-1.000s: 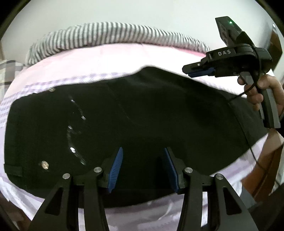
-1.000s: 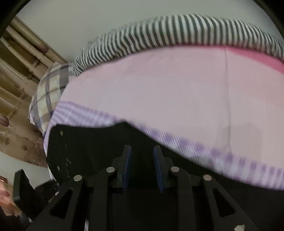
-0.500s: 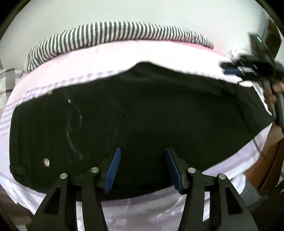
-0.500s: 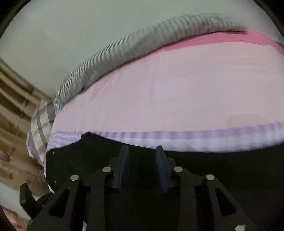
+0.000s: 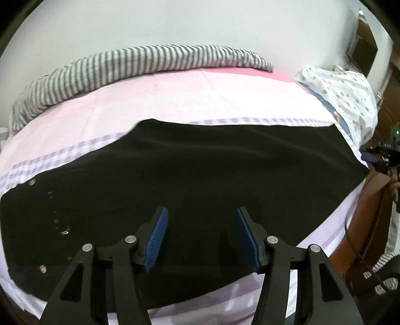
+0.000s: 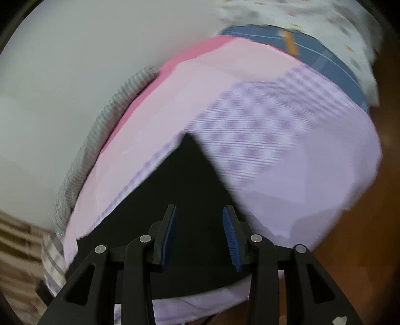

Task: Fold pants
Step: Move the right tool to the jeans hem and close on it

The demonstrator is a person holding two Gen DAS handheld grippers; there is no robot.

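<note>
Black pants (image 5: 200, 180) lie flat across the pink and lilac bed sheet (image 5: 175, 100), waist with metal buttons at the left, leg ends at the right. My left gripper (image 5: 201, 237) is open and empty above the pants' near edge. My right gripper (image 6: 198, 235) is open and empty over the leg-end corner of the pants (image 6: 190, 180). It also shows in the left wrist view (image 5: 375, 160) at the far right, past the pants' right edge.
A grey striped blanket (image 5: 140, 65) runs along the far side of the bed against the wall. A white dotted pillow (image 5: 342, 90) lies at the right end, also in the right wrist view (image 6: 312, 22). Brown wooden furniture (image 5: 360, 212) borders the bed's right side.
My right gripper has swung right, from over the middle of the pants to the leg-end corner, and its jaws have opened wider. My left gripper has pulled back, showing more of the bed.
</note>
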